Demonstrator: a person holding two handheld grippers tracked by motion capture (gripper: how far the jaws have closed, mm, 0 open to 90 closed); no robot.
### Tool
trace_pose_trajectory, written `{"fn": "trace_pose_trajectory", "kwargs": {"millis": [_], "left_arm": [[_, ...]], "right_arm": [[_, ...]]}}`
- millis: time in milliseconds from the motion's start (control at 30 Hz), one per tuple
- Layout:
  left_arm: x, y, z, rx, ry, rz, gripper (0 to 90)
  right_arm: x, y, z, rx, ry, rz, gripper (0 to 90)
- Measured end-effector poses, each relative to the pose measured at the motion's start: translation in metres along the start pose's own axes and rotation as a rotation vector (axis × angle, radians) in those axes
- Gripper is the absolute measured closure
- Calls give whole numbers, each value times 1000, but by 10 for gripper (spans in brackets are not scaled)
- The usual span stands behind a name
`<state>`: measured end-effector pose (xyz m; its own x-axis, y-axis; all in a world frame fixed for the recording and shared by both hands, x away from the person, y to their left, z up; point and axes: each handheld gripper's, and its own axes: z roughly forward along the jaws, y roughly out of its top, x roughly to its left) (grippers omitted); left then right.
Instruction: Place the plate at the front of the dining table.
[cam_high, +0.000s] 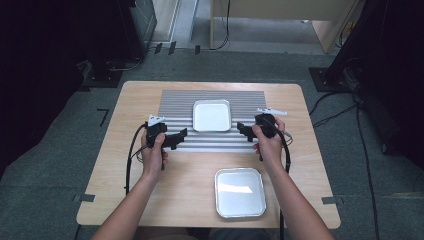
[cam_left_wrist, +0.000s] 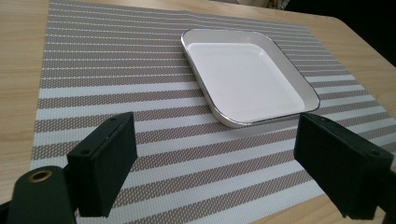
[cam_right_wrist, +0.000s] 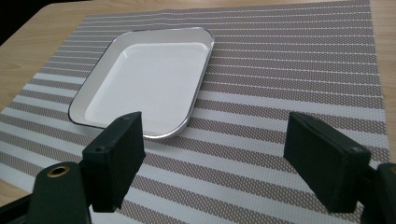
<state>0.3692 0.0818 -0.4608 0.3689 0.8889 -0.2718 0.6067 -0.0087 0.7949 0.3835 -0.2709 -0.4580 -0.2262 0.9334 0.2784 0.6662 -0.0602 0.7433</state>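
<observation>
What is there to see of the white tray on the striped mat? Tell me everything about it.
The white tray is a shallow square dish with rounded corners, a raised rim edged in a thin dark line, and a glossy, enamel-like look. It is empty and lies flat on the striped placemat, toward its middle. Nothing else touches it: the left hand-held gripper and the right hand-held gripper flank it, jaws open, both apart from it.

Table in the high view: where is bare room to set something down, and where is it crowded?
Free: bare wood left of the near tray, and the table's far corners beside the striped mat. Crowded: the mat's near half, where the left tool and right tool, both open, flank the white plate.
</observation>
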Motion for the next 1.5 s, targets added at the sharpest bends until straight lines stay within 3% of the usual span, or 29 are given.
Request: {"fn": "trace_pose_trajectory", "kwargs": {"millis": [133, 333, 600, 900, 1233, 1500], "left_arm": [[4, -6, -12, -5, -13, 2, 119], [9, -13, -30, -12, -1, 35, 115], [17, -23, -53, -21, -1, 53, 115], [27, -40, -74, -27, 17, 59, 113], [43, -67, -96, -30, 35, 9, 114], [57, -83, -112, -26, 72, 3, 113]], "right_arm": [[-5, -6, -15, -8, -6, -23, 206], [-13, -14, -31, -19, -4, -33, 208], [-30, -35, -57, -32, -11, -16, 213], [-45, -64, -86, -38, -31, -33, 214], [-65, -94, -115, -47, -49, 1, 216], [-80, -115, -131, -45, -66, 18, 217]]}}
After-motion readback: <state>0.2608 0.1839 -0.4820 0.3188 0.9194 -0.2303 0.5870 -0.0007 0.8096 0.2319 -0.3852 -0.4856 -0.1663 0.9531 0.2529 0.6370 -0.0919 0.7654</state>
